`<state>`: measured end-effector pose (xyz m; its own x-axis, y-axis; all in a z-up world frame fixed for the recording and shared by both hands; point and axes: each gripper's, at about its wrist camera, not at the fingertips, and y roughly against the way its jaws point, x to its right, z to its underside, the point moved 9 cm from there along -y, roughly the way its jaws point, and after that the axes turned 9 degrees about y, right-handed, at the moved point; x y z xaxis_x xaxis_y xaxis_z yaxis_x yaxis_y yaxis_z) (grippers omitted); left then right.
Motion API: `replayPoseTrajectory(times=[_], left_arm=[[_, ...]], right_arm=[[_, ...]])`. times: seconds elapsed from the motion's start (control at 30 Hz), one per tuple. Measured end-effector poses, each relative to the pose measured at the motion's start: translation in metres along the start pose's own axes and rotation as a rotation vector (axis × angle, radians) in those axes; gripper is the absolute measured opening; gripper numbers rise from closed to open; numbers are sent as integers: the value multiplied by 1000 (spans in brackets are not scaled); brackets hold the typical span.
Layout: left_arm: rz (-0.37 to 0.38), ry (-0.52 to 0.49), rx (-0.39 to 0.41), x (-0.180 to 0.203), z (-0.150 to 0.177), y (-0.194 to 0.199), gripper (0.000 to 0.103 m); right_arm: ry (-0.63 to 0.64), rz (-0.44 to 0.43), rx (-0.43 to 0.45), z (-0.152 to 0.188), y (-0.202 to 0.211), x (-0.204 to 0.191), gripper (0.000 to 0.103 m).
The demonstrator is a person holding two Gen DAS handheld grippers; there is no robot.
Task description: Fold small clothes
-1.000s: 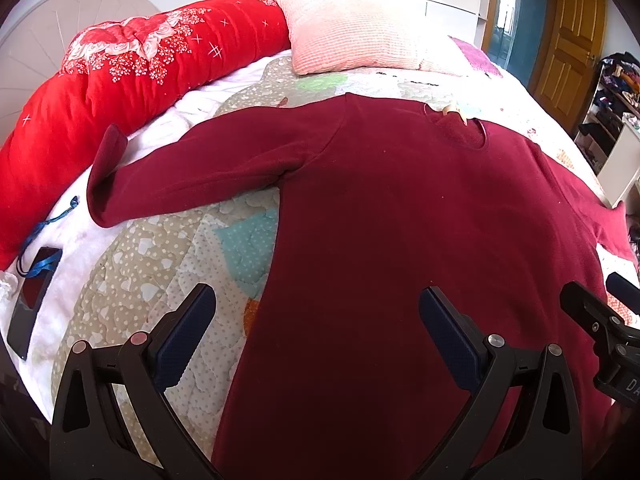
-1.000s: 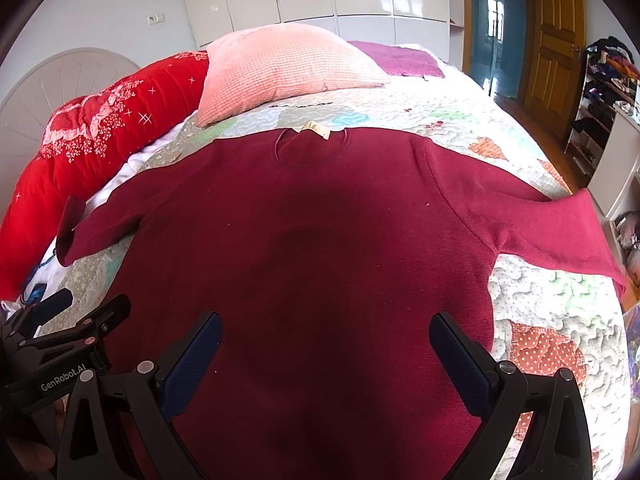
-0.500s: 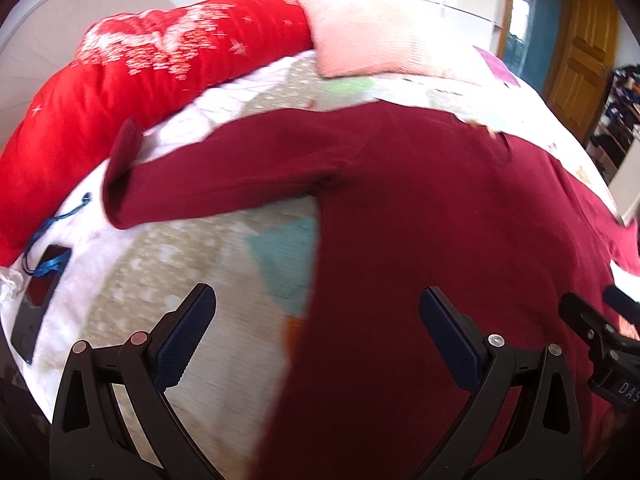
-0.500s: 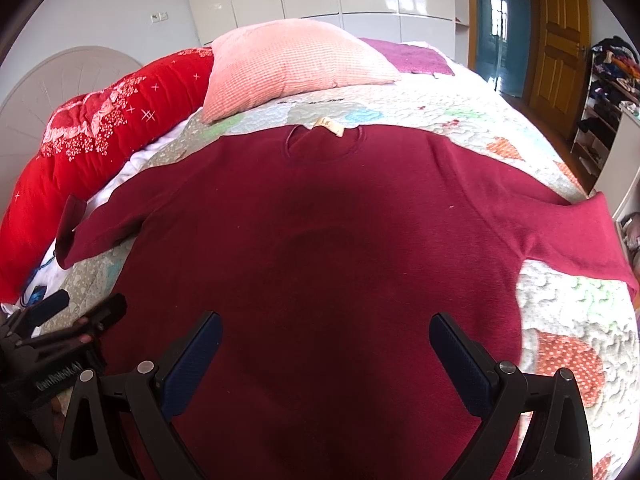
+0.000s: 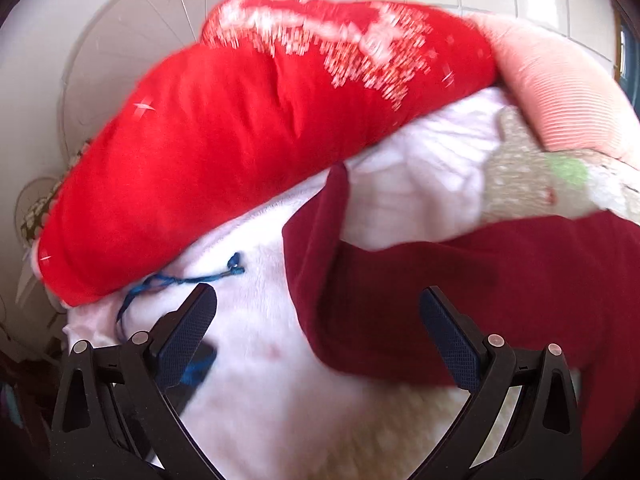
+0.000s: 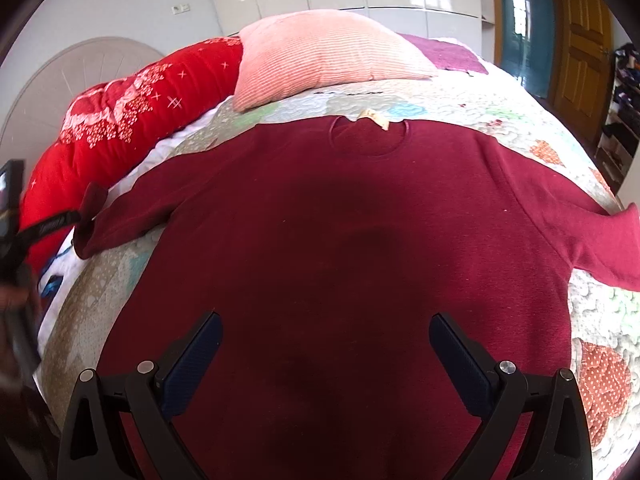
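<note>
A dark red long-sleeved top [image 6: 344, 240] lies flat on the quilted bed, neck away from me, both sleeves spread out. Its left sleeve cuff [image 5: 320, 248] rests on white bedding, slightly curled up at the end. My left gripper [image 5: 318, 332] hovers open just short of that cuff, nothing between its fingers. My right gripper [image 6: 326, 352] stands open above the lower body of the top, holding nothing. The left gripper's body [image 6: 24, 232] shows at the left edge of the right wrist view, near the cuff.
A long red bolster [image 5: 240, 140] runs along the far left of the bed. A pink pillow [image 6: 328, 56] lies beyond the neck. A blue cord [image 5: 176, 280] and a dark phone-like object [image 5: 192, 376] lie beside the cuff. Yellow door [image 6: 580, 40] at far right.
My left gripper has swung left and forward from the top's body to the left sleeve cuff; its view is motion-blurred. The right gripper has moved slightly closer over the top.
</note>
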<state>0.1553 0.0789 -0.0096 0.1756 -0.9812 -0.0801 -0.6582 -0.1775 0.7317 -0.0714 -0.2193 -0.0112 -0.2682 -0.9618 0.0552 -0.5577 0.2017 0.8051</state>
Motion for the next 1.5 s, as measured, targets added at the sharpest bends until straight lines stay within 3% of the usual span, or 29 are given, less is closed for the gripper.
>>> replayPoseTrajectory(times=[0.07,0.13,0.17,0.23,0.33,0.4,0.47,0.67,0.77,0.87,0.9,1.07,1.2,1.27,1.37,1.43,1.5], left_arm=[[8,12,-30,-3,-4,-20,89],[24,39,-59,-5,-5,-33,60],[32,64,-81,-9,-5,-43,53],[57,118,-128,-15,-3,-56,22],[112,178,-150,-19,-3,-60,15],[138,180,-141,-16,-6,-48,14],[214,190,-111,-3,-10,-19,13],[512,115,-10,89,-17,93,13],[659,39,-7,155,2,145,12],[747,-74,-32,217,40,178,13],[766,-113,-53,242,59,183,13],[782,-219,-156,309,124,165,12],[744,-314,-213,321,161,153,13],[733,-352,-207,315,161,156,18],[775,-342,-218,290,147,166,27],[736,-324,-143,262,132,171,44],[681,-314,-59,237,119,171,52]], right_arm=[[4,0,-4,2,-1,2,103],[1,-5,-10,4,-1,5,103],[0,-6,-14,5,-2,6,103],[-1,-9,-18,7,-3,7,103],[-1,-17,-24,10,-4,9,103],[-3,-20,-23,12,-3,11,103],[-6,-18,-21,12,-2,13,103],[-61,-13,-6,13,4,30,103],[-80,-7,4,13,11,43,103],[-103,29,33,11,23,64,103],[-117,3,42,10,25,67,103],[-165,45,30,19,28,104,103],[-246,75,22,29,29,141,103],[-287,75,28,32,28,154,103],[-321,56,39,24,24,163,103],[-308,39,52,15,22,163,103],[-278,16,66,2,16,157,103]])
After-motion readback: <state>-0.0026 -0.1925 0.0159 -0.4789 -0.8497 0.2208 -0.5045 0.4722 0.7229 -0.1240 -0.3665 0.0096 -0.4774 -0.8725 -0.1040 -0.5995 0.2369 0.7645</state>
